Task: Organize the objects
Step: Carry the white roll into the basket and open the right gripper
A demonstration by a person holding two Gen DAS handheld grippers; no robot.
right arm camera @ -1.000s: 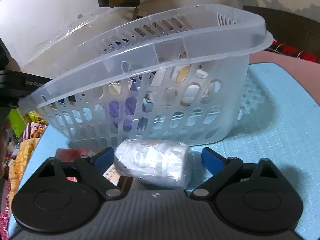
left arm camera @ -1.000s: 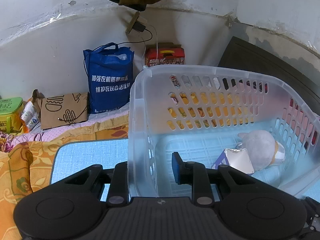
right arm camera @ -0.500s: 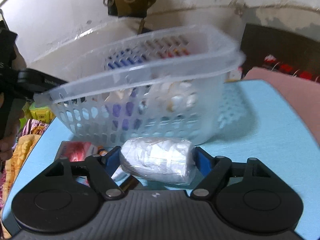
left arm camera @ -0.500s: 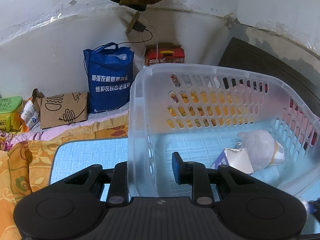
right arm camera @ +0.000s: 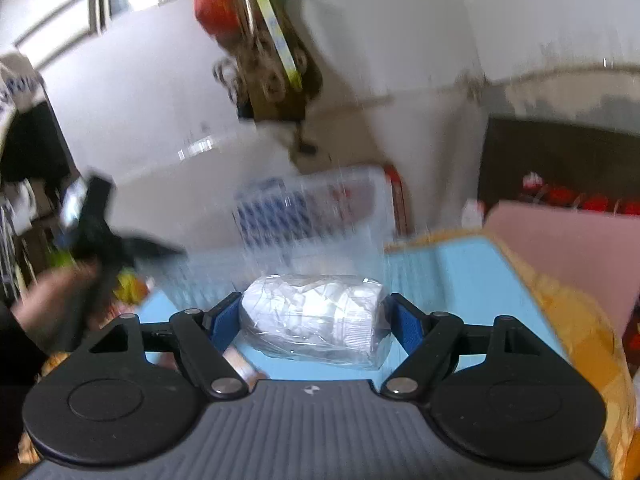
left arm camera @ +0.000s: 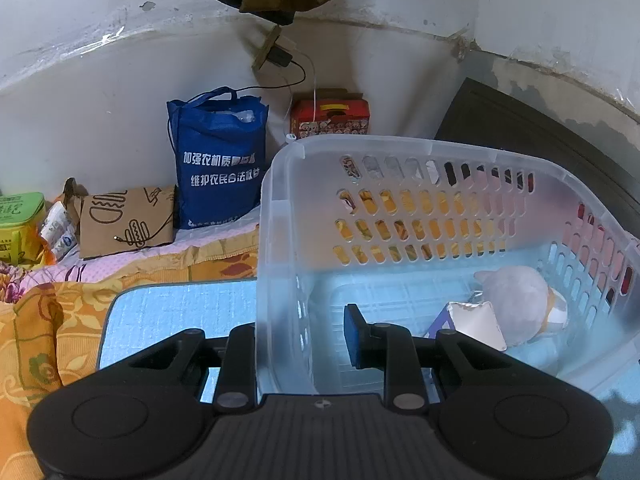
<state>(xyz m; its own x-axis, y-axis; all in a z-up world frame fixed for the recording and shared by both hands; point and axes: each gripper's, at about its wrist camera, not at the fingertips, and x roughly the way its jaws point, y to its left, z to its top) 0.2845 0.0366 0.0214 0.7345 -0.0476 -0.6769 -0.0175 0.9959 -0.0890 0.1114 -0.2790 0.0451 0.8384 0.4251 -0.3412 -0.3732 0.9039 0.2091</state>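
Note:
A clear plastic basket [left arm camera: 280,216] stands on a light blue mat [left arm camera: 172,304]. My left gripper [left arm camera: 300,340] is shut on the basket's near wall, one finger outside and one inside. In the basket lie a grey plush toy [left arm camera: 520,296] and a small white carton [left arm camera: 474,322]. My right gripper [right arm camera: 316,316] is shut on a white roll wrapped in clear plastic [right arm camera: 316,322], held above the mat [right arm camera: 460,280]. The basket shows blurred beyond it in the right wrist view [right arm camera: 312,216].
A blue tote bag [left arm camera: 220,160], a red box [left arm camera: 330,116], a brown paper bag [left arm camera: 124,220] and a green box [left arm camera: 20,220] stand by the wall. Orange patterned cloth [left arm camera: 40,320] surrounds the mat. A small object [right arm camera: 240,364] lies under my right gripper.
My right gripper closed on the wrapped roll and has lifted it up and back from the basket; the view is now motion-blurred. The left gripper and basket have stayed still.

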